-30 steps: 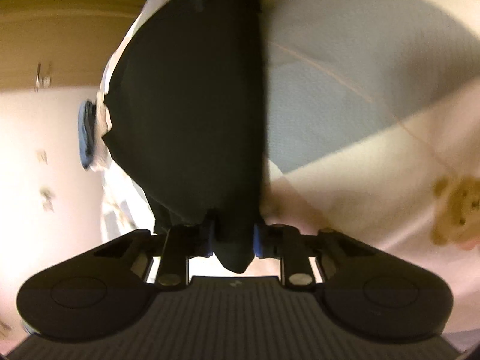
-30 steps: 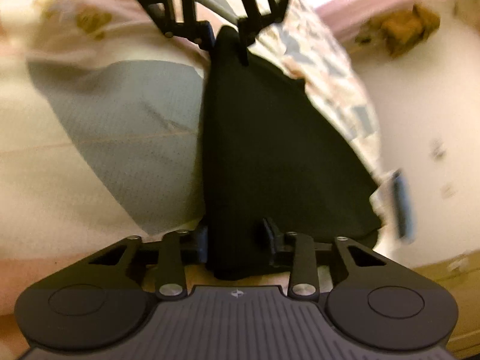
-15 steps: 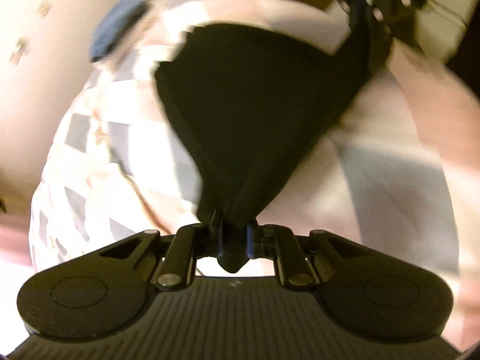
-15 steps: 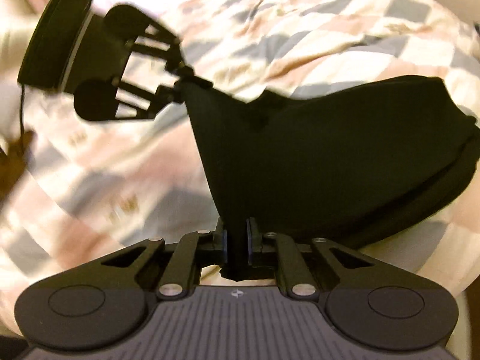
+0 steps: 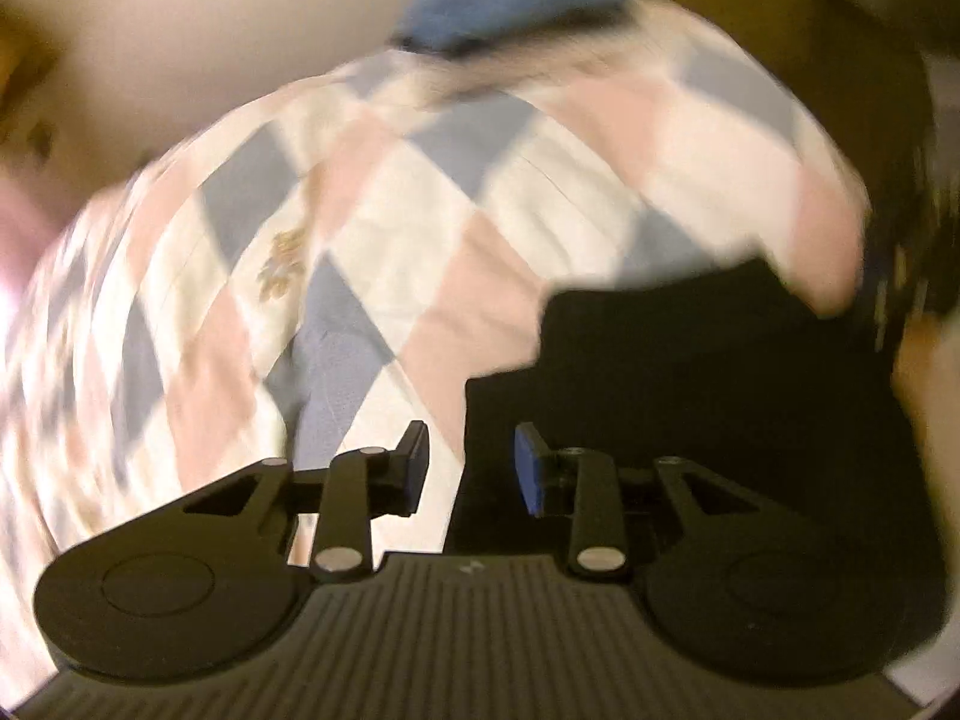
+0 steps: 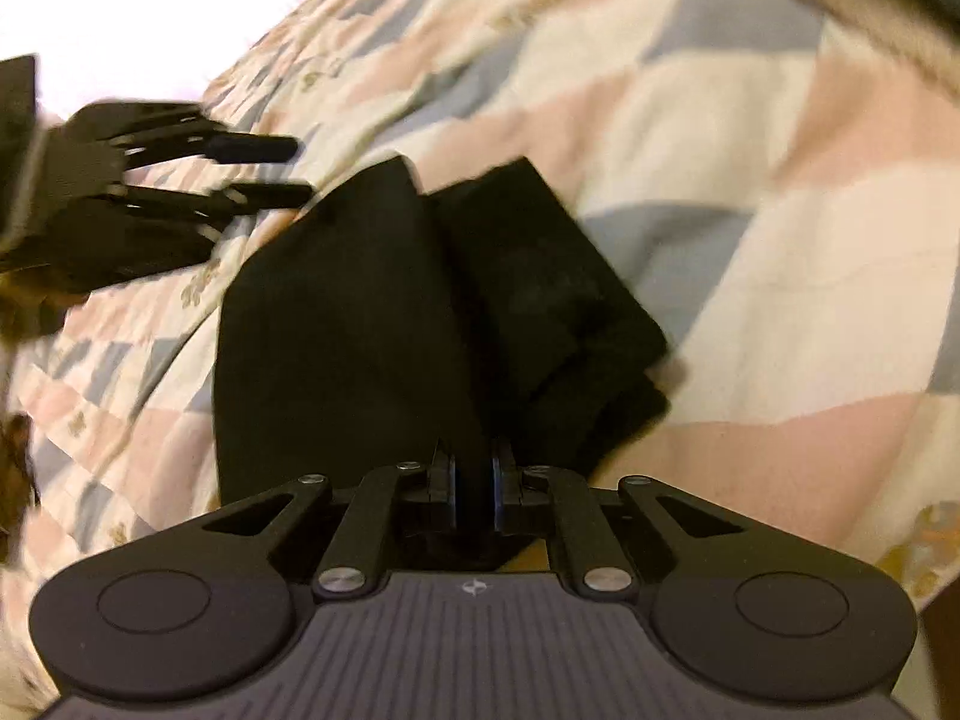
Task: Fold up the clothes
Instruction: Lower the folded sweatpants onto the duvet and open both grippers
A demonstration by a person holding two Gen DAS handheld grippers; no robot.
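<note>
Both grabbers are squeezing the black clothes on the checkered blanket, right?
Not quite. Only the right gripper squeezes the black clothes on the checkered blanket. The left wrist view shows the left gripper open, with nothing between its fingers.

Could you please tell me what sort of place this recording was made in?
Probably a bedroom: the black garment lies on a soft checked quilt in pink, grey and cream that looks like bedding, with a plain wall behind it.

Warm, yellowish indoor light; both fisheye views bend and darken at the edges. Motion blur smears the quilt (image 5: 372, 252), and white glare washes out the right view's upper left corner.
</note>
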